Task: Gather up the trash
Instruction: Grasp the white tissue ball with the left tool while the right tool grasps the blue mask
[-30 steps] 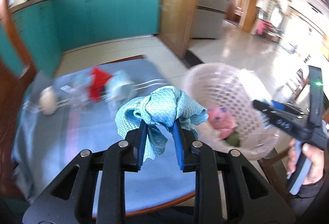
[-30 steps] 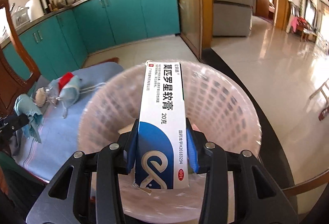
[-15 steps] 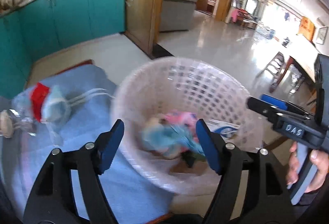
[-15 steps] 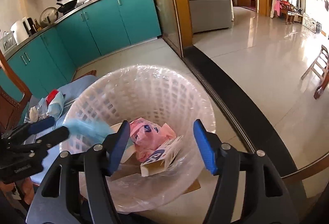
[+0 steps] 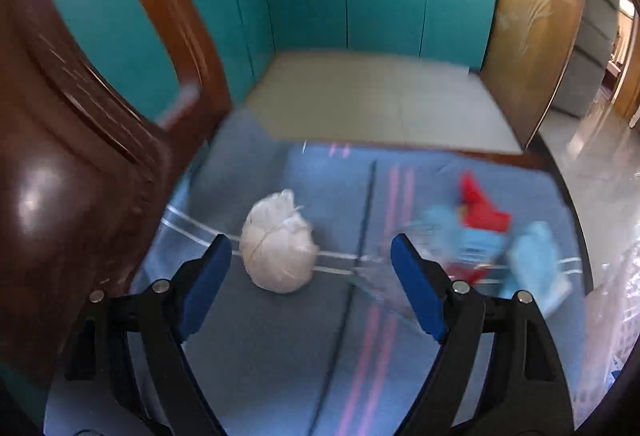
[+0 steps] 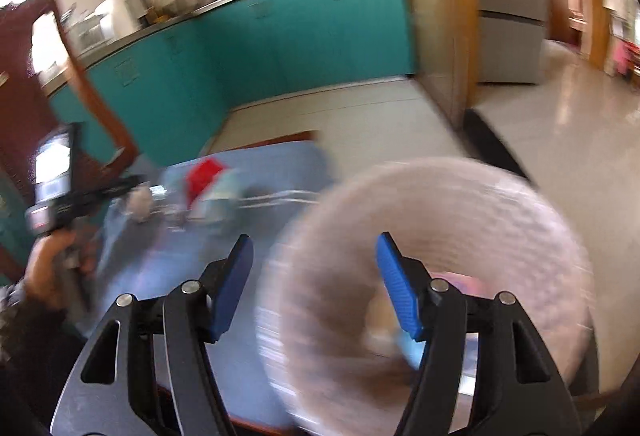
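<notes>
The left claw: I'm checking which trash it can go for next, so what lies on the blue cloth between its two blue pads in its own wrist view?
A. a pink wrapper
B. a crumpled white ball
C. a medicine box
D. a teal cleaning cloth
B. In the left wrist view the left claw stands open and empty above the blue cloth, with a crumpled white ball lying on the cloth between its pads.

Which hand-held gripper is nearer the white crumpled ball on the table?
Left. The left hand-held gripper frames the white crumpled ball between open jaws; the right hand-held gripper hangs over the basket.
</notes>
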The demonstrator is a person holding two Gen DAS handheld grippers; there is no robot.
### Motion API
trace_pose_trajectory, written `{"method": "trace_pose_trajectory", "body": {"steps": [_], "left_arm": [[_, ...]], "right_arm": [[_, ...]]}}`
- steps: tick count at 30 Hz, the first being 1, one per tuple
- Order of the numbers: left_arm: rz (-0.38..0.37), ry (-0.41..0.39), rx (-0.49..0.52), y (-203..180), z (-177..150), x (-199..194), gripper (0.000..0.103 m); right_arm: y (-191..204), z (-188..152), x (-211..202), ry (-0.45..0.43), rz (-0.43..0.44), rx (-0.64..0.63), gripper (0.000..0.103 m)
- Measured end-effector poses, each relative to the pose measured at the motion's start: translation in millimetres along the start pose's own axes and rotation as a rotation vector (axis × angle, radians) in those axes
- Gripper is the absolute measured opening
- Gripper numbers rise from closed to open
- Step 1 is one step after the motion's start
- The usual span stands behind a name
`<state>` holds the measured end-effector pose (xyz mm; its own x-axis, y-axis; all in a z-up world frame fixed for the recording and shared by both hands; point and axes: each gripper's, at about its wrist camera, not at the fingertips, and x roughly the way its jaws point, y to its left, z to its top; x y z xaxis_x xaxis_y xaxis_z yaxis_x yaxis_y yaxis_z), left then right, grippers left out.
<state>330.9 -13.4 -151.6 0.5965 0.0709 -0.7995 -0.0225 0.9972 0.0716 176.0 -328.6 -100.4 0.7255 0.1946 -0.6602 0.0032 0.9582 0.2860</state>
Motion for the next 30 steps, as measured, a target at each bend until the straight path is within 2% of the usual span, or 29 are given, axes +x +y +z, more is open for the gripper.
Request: {"method": "trace_pose_trajectory", "body": {"steps": [1, 4, 7, 9, 10, 11, 12, 13, 14, 18, 21, 25, 30], "left_arm": [[0.001, 0.023, -0.003, 1.0, 2.3, 10.2, 0.082], [0.0, 0.076, -0.018, 4.5, 1.0, 34.8, 0.082], [-0.026, 0.094, -0.018, 2.5, -0.1, 42.3, 0.082], [-0.035, 0.086, -0.016, 4.7, -3.4, 43.6, 0.081], [-0.041, 0.084, -0.017, 4.5, -5.0, 43.6, 0.078], [-0.042, 0.084, -0.016, 5.3, -5.8, 44.7, 0.065], [-0.035, 0.085, -0.013, 7.5, -6.4, 47.2, 0.054], [-0.025, 0.086, -0.009, 9.4, -8.4, 48.3, 0.047], [-0.027, 0.087, -0.011, 11.3, -11.0, 49.5, 0.042], [-0.065, 0.067, -0.072, 22.9, -22.5, 45.9, 0.037], [-0.075, 0.045, -0.094, 27.8, -37.8, 28.9, 0.037], [-0.06, -0.014, -0.094, 34.3, -70.3, -13.9, 0.037], [-0.079, -0.038, -0.068, 32.4, -113.3, -54.6, 0.037]], "right_arm": [[19.6, 6.2, 18.4, 0.01, 0.03, -0.025, 0.068], [56.0, 18.1, 65.3, 0.052, 0.033, -0.058, 0.071], [80.5, 27.7, 128.5, 0.125, 0.017, -0.035, 0.072], [87.3, 32.1, 155.8, 0.152, -0.035, -0.041, 0.072], [89.1, 32.2, 169.2, 0.161, -0.079, -0.049, 0.072], [88.6, 31.4, 175.0, 0.168, -0.093, -0.046, 0.071], [86.3, 30.6, 179.8, 0.175, -0.092, -0.033, 0.065], [83.9, 29.4, 182.7, 0.182, -0.087, -0.024, 0.059], [80.8, 27.1, 184.0, 0.194, -0.086, -0.02, 0.049], [71.6, 17.8, 178.0, 0.202, -0.077, -0.028, 0.022], [66.2, 11.6, 166.0, 0.187, -0.062, -0.028, 0.018], [66.9, 0.3, 144.0, 0.17, -0.04, -0.045, 0.018], [85.1, -20.1, 107.0, 0.153, -0.027, -0.143, 0.018]]}}
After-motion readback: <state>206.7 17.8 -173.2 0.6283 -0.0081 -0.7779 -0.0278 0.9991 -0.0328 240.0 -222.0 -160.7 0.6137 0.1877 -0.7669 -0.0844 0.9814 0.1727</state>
